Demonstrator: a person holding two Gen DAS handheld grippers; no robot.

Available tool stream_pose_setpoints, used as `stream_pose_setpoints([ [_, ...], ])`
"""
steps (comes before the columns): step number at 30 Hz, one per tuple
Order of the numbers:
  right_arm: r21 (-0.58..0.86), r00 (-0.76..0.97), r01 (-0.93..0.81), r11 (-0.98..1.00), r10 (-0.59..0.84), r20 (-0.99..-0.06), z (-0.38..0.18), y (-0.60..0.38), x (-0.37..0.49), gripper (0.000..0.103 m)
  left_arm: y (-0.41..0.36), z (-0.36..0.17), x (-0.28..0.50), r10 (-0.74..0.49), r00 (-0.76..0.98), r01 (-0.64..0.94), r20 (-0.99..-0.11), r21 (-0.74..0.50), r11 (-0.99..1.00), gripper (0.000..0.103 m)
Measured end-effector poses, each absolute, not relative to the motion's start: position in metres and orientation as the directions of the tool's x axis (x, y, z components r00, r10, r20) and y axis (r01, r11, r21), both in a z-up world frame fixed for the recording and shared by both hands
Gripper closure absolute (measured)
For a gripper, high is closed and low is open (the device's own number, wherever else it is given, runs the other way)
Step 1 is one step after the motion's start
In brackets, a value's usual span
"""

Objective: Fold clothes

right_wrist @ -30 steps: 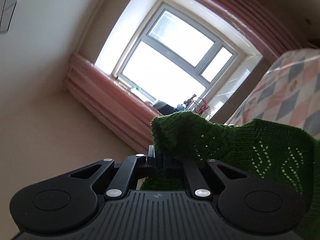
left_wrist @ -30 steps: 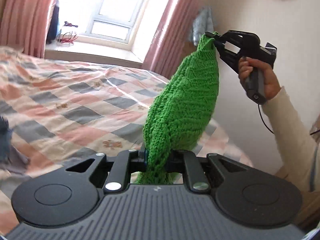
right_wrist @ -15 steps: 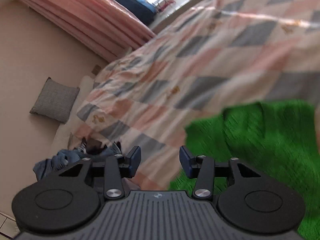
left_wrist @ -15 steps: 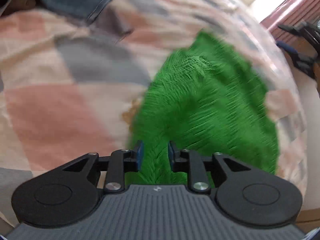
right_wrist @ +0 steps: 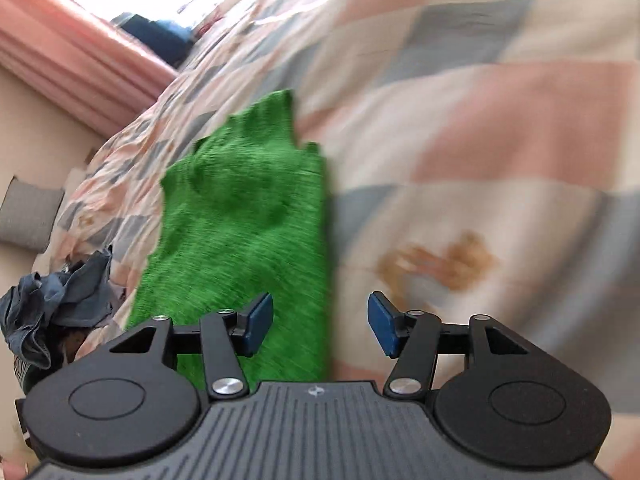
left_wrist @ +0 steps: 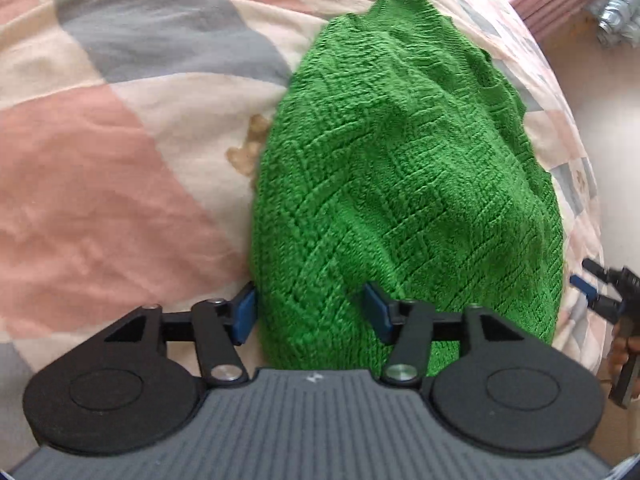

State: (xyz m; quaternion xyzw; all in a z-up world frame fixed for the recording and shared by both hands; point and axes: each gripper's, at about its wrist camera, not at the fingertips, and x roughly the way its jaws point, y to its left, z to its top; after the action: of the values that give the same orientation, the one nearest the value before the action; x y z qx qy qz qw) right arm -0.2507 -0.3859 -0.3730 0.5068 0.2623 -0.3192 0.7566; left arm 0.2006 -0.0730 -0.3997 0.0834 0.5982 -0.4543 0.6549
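**Ana:** Left wrist view puts the green knit sweater (left_wrist: 400, 184) flat on the checked quilt (left_wrist: 100, 184), close to the quilt's edge on the right-hand side. The left gripper (left_wrist: 310, 312) has its blue pads spread wide, one on each side of the near hem, and nothing is pinched between them.

**Ben:** And the right gripper (right_wrist: 320, 322)?

**Ana:** Wide apart too, holding nothing. In the right wrist view its left pad is over the sweater's edge and its right pad is over bare quilt. That view is blurred, so I can't tell whether it touches the fabric.

**Ben:** So what would make this step go well?

**Ana:** I'd judge the garment is laid out and wants smoothing before any fold. Take two matching corners, one per gripper, bite deep enough to catch every layer, then lift both evenly so the knit doesn't skew.

**Ben:** How does it look?

**Ana:** Bright green, chunky, with a raised diagonal pattern. It lies as a long, narrowish shape with a hump through the middle and an uneven far end. A heap of bluish grey clothes (right_wrist: 56, 300) sits well apart.
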Motion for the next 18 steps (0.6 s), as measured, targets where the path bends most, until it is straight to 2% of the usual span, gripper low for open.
stream_pose_setpoints([
  [7,0.694,0.746,0.664,0.279,-0.19,-0.638,-0.408,-0.374,-0.26,0.041,-0.062,-0.415,0.192,-0.609,-0.088,0.697,-0.788,-0.486,0.527,0.04],
  [11,0.724,0.793,0.606,0.33,-0.186,-0.58,-0.421,-0.371,-0.255,0.033,-0.055,-0.419,0.193,-0.674,-0.088,0.708,-0.733,-0.522,0.476,0.035],
  [15,0.738,0.823,0.566,0.367,-0.201,-0.531,-0.425,-0.364,-0.258,0.032,-0.054,-0.424,0.199,-0.717,-0.116,0.732,-0.687,-0.547,0.406,0.033],
  [18,0.721,0.829,0.555,0.414,-0.211,-0.517,-0.426,-0.356,-0.26,0.033,-0.055,-0.426,0.202,-0.734,-0.148,0.752,-0.663,-0.558,0.352,0.028],
])
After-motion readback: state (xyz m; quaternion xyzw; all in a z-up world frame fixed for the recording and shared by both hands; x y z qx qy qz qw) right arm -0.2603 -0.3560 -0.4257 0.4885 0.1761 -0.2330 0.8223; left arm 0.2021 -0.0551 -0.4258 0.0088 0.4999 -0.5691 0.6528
